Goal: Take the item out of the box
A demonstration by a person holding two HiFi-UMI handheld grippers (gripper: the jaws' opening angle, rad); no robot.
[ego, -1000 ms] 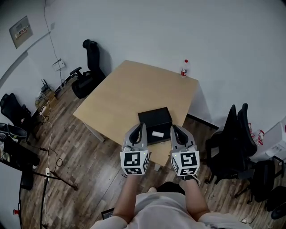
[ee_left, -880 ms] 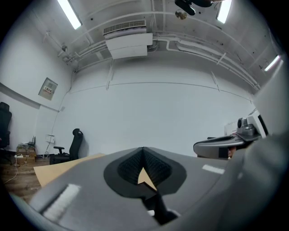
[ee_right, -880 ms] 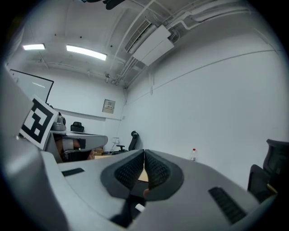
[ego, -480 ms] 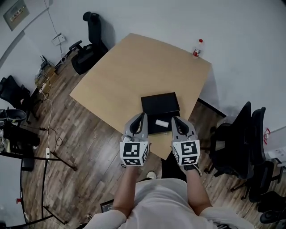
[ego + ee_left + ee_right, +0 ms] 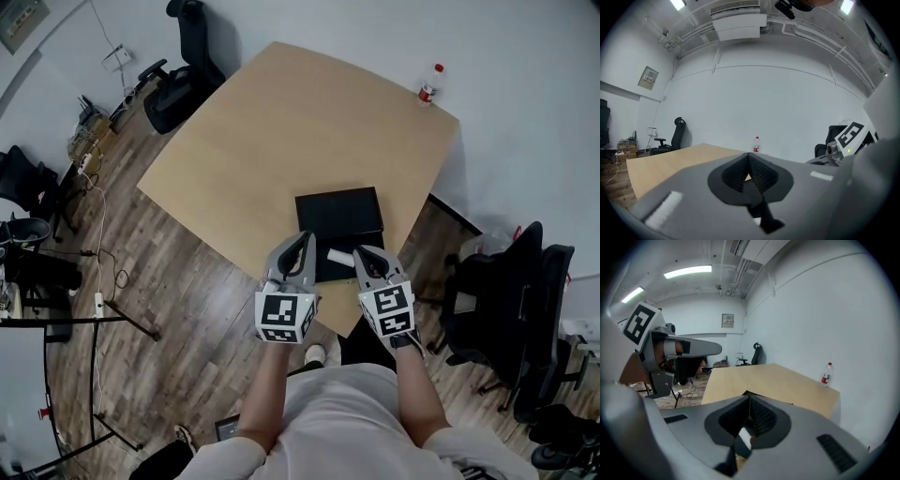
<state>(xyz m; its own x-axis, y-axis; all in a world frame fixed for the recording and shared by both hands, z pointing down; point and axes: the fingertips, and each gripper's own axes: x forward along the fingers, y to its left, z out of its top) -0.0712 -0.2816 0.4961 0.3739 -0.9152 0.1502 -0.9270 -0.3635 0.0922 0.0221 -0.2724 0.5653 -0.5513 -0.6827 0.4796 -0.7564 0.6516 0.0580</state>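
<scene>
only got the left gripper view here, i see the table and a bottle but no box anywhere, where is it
Observer: The black box lies on the table near the person's edge, just ahead of both tools in the head view.
Operator: anything in it
Observer: A small white item lies on the box's near part. In the head view it sits between the tips of the left tool and the right tool.
Operator: right tool ready to grab
Observer: Its jaws are together with nothing held. The white item shows beyond them.
</scene>
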